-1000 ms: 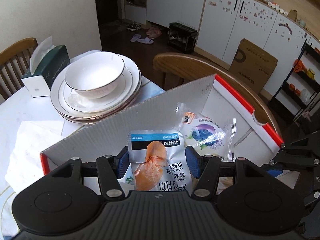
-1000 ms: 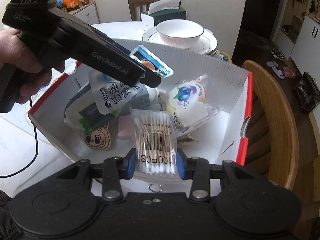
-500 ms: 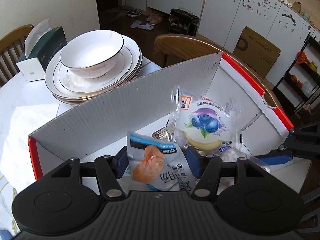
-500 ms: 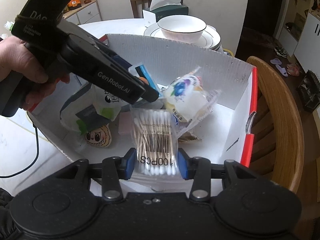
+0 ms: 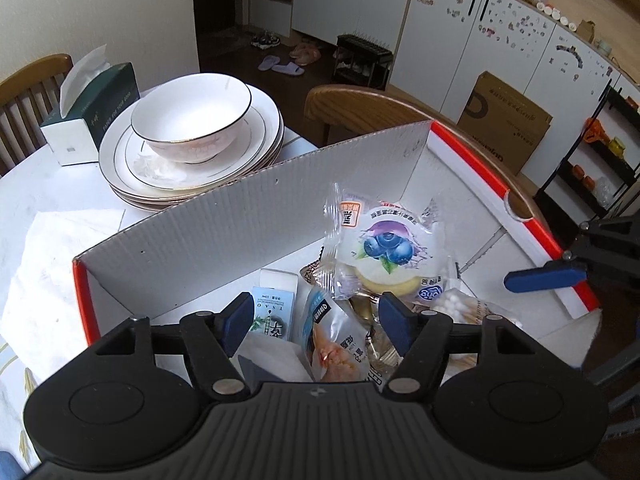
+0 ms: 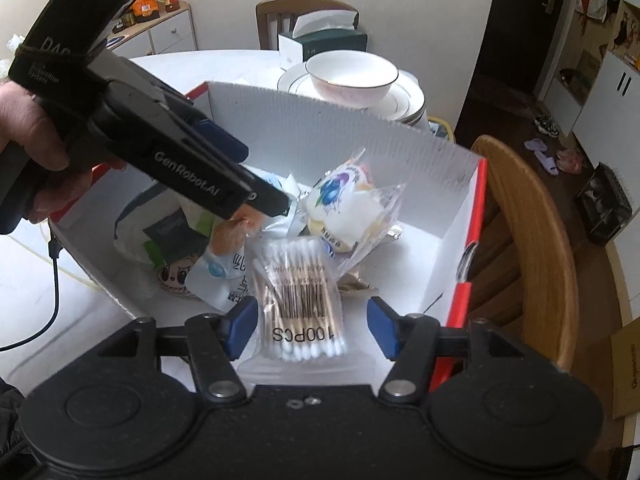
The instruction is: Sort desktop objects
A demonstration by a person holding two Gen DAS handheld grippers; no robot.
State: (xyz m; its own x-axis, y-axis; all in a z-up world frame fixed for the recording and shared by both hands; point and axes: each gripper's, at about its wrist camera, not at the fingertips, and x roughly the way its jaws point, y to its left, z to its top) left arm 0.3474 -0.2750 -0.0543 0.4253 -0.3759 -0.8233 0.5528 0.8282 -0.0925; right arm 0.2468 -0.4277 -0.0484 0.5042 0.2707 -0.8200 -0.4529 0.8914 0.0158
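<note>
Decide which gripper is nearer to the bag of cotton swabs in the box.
Right. The right gripper sits open directly over the cotton swabs, its fingers either side. The left gripper is open above the chicken snack packet alongside.

Bowl (image 5: pixel 190 120) on plates (image 5: pixel 256 148) beside tissue box (image 5: pixel 96 112).

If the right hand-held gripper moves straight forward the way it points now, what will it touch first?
Most likely the bag of cotton swabs, which lies between the open fingers of the right hand-held gripper, directly ahead. Behind it sits the blueberry snack packet, then the far wall of the cardboard box. Depth is hard to judge.
</note>
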